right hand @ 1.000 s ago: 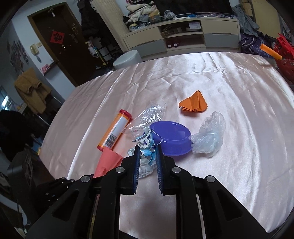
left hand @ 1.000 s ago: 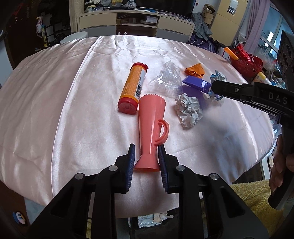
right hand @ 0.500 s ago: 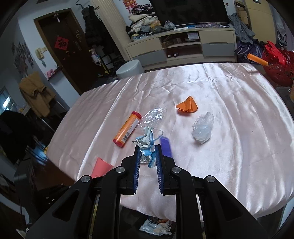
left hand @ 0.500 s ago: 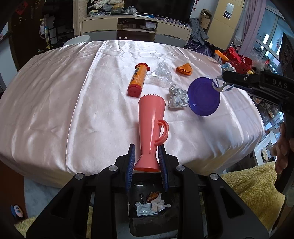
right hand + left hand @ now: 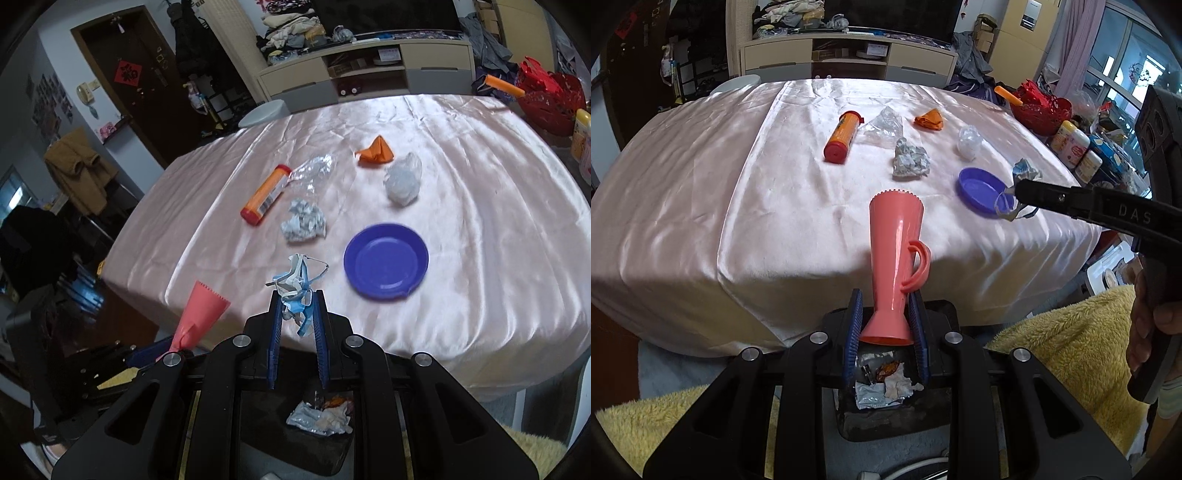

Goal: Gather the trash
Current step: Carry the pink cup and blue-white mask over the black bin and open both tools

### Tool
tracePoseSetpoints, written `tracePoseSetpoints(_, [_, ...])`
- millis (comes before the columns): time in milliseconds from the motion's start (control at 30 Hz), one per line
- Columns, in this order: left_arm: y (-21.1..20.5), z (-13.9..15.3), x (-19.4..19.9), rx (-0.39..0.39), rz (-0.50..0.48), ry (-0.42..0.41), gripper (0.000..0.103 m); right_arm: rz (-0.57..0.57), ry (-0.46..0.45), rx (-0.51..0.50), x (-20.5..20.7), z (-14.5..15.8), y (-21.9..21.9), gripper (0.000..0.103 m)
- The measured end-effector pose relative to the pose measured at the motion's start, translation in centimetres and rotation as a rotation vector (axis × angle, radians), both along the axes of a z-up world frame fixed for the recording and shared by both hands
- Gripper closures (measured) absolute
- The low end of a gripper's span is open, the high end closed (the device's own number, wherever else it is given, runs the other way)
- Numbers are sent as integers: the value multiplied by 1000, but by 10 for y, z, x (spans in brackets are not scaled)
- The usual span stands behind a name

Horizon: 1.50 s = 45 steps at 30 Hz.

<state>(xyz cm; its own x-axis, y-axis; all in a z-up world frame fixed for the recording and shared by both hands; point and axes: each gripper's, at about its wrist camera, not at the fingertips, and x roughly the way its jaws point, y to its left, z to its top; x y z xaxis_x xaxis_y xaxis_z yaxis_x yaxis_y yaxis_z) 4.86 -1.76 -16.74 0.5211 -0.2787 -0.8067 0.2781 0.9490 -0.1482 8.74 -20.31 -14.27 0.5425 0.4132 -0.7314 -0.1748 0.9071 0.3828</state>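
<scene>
Pink-clothed table [image 5: 480, 258], mask [image 5: 295, 291] in right tongs [image 5: 297, 314]

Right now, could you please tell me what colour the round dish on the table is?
The dish is purple-blue, clearest in the right wrist view.

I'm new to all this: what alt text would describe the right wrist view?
The right gripper grips a crumpled blue face mask over a black trash bin. Beyond, on a pink satin tablecloth, lie a purple plate, an orange tube and crumpled wrappers.

Pink-draped table [image 5: 701, 206] with scattered litter
</scene>
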Motion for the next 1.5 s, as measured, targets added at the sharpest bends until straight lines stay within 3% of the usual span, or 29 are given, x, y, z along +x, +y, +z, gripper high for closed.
tracePoseSetpoints(233, [-1, -35, -20, 7, -20, 70, 79, 34, 60, -27, -36, -36, 15, 85])
tracePoseSetpoints(533, [9, -93, -26, 11, -31, 178, 79, 38, 154, 14, -51, -92, 16, 85])
tracePoseSetpoints(867, [9, -105, -24, 31, -45, 213, 78, 72, 189, -30, -47, -107, 28, 81])
tracePoseSetpoints(933, [8, -106, -23, 32, -45, 222, 78, 75, 196, -23, -45, -108, 29, 76])
tracePoseSetpoints(1000, [7, -107, -21, 30, -47, 228, 78, 74, 193, -25, -45, -107, 31, 62])
tracePoseSetpoints(1100, [5, -108, -20, 29, -49, 228, 77, 66, 191, -19, -44, -106, 28, 61])
tracePoseSetpoints(1333, [7, -108, -22, 40, -39, 220, 47, -15, 180, 23, -45, -105, 7, 51])
tracePoseSetpoints(1400, [7, -107, -22, 45, -40, 217, 43, -39, 174, 37, -46, -103, 2, 42])
tracePoseSetpoints(1500, [6, -103, -21, 43, -41, 208, 38, -52, 170, 49, -47, -101, -1, 41])
